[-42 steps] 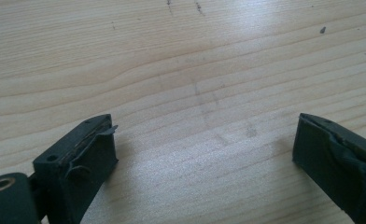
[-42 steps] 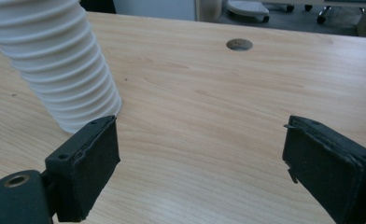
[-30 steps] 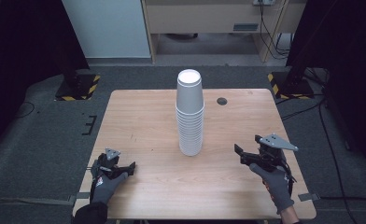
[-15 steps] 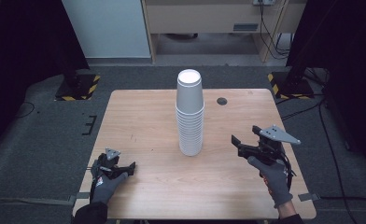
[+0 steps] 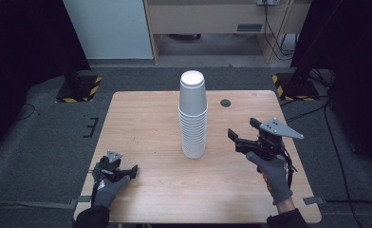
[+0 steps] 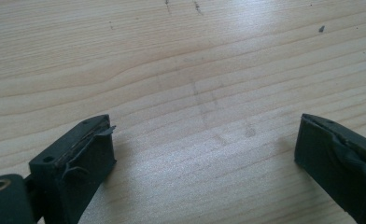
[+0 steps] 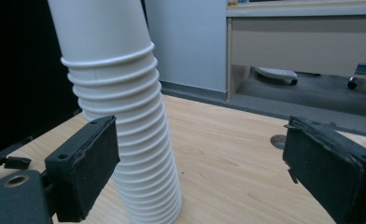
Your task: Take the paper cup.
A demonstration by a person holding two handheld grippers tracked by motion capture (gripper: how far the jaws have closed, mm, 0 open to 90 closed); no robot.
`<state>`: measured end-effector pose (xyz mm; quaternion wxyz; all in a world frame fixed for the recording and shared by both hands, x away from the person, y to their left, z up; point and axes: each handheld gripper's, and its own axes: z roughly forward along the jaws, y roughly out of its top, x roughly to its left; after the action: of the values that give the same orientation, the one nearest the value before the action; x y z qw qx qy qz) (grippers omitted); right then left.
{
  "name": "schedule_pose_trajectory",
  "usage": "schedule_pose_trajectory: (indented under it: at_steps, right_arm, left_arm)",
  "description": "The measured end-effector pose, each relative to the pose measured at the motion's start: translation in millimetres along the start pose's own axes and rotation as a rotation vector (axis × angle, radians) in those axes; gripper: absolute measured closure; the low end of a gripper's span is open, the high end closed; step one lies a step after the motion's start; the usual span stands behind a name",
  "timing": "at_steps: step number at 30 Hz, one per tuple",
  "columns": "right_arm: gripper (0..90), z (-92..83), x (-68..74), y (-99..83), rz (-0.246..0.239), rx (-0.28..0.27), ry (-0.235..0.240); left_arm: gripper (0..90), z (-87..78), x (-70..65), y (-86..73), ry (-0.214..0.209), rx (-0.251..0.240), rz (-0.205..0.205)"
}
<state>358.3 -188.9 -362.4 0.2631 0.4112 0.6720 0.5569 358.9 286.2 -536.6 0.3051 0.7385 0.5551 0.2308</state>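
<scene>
Nearest the lower edge of the high view, the left gripper (image 5: 115, 172) rests low on the table (image 5: 146, 118) at lower left, close to the near edge. Its fingers (image 6: 80, 156) stand wide apart over bare wood and hold nothing.

At lower right, the right gripper (image 5: 241, 137) is raised off the table and aimed toward centre frame. Its fingers (image 7: 85, 163) are spread open and empty.

The stack of white paper cups (image 5: 192, 116) stands upright at centre frame, well clear of every table edge. The right gripper is near it but not touching.

Judgement: the work is at its start; no cup appears lifted from the stack, and every separation is left to do.

Open wood lies on both sides of the stack. Farther back, right of centre, a small dark round spot (image 5: 226, 102) marks the tabletop.
</scene>
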Motion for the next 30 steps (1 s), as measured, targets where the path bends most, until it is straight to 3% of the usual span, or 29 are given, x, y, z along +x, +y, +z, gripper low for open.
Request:
schedule_pose_trajectory:
  at_steps: [30]
  right_arm:
    - [10.9,31.0,24.4,55.0,-0.010,-0.068,0.050]
  left_arm:
    - [4.0,0.0,0.0,0.0,-0.001,0.001,0.001]
